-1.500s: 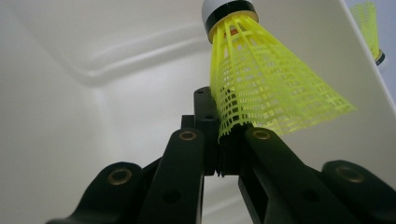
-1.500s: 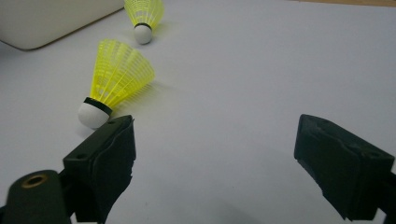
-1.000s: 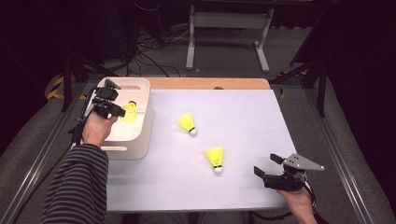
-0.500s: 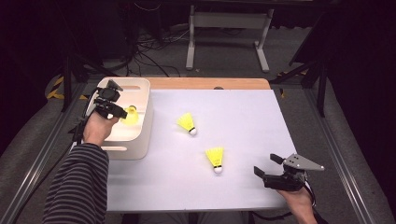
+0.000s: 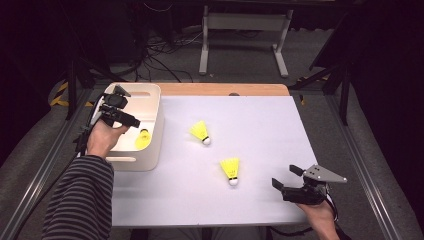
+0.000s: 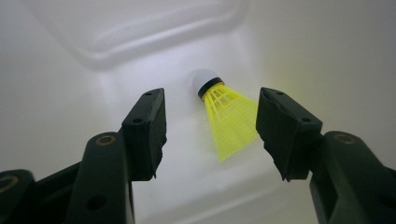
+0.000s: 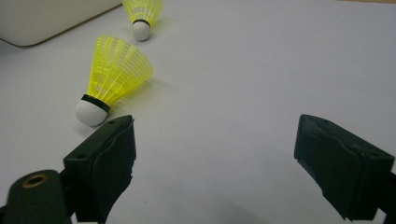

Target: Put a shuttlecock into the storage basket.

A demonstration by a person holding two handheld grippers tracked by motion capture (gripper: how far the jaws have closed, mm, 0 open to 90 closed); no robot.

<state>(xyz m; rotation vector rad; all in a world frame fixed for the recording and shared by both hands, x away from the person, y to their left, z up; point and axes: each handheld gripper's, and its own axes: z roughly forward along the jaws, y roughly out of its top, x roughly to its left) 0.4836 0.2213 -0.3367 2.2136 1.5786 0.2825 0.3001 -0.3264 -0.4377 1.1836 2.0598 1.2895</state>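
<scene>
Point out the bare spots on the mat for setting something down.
Free: right half of the white mat, beyond both loose shuttlecocks, up to the right gripper. Crowded: the bin with its shuttlecock and the left gripper.

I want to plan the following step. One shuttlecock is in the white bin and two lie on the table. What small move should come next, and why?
Probably the right gripper should ease forward-left toward the nearest shuttlecock. Its jaws stand open and empty, and in the right gripper view that shuttlecock lies just beyond its left jaw. The left gripper hangs open above the shuttlecock in the bin.
</scene>
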